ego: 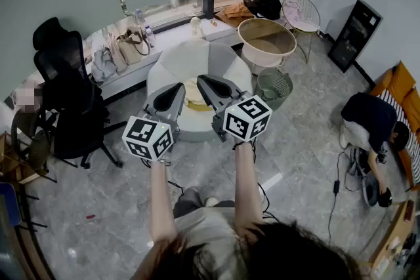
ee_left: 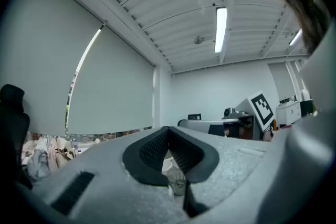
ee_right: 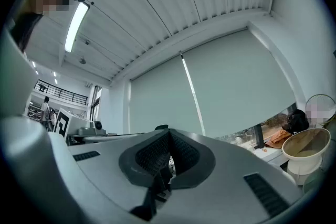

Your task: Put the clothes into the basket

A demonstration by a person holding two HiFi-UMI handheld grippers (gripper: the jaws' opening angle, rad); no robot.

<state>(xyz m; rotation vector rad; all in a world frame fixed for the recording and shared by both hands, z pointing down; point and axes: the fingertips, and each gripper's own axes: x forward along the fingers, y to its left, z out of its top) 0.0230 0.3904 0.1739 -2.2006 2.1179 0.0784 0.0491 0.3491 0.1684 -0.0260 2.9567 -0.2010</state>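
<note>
Task not begun. My L gripper (ego: 176,88) & R gripper (ego: 205,80) are clamped shut, holding nothing. Garment (ego: 192,94) on table (ego: 177,62); basket (ego: 272,92) looks empty.

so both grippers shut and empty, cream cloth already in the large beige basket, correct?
Not quite. The head view shows the cream cloth on the round white table, not in the large beige basket. The left gripper and right gripper are indeed shut and empty.
</note>
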